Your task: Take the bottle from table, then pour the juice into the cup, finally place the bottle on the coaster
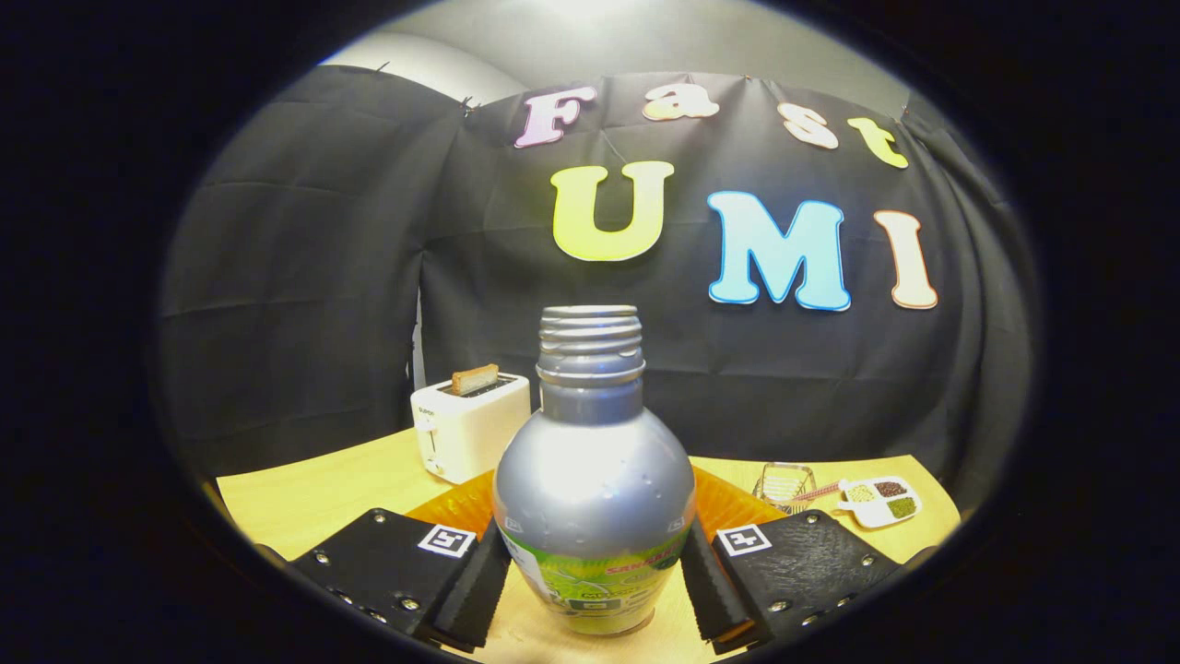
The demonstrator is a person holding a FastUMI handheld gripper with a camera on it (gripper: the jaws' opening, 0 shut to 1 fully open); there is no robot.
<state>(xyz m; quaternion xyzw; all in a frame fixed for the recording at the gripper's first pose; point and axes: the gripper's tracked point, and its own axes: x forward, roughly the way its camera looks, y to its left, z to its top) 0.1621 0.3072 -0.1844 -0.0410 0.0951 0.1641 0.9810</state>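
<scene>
Two fingers (pixel 479 590) of the gripper (pixel 595 590) sit either side of the bottle (pixel 595 480), spread about as wide as the bottle's body. Inner pads are right at its lower sides; left pad looks touching, right pad touching or a hair off, so a firm squeeze on both sides can't be told. Each finger carries a small square marker tag (pixel 447 540) on top. Bottle is upright between the fingers, silver body with droplets on it, green label low down, threaded neck with no cap on. It stands on the light wooden table (pixel 304 498). Just behind the bottle, an orange coaster or mat (pixel 461 507) shows on both sides of it; can't tell if the bottle base touches it. Further back, beyond the left finger, a white toaster (pixel 470 429) with a slice of toast (pixel 475 378) sticking up. Beyond the right finger, a small clear glass container (pixel 785 484), and just beside it a white divided dish (pixel 880 500) with dark and green contents. Black cloth wall (pixel 304 295) closes off the back.
</scene>
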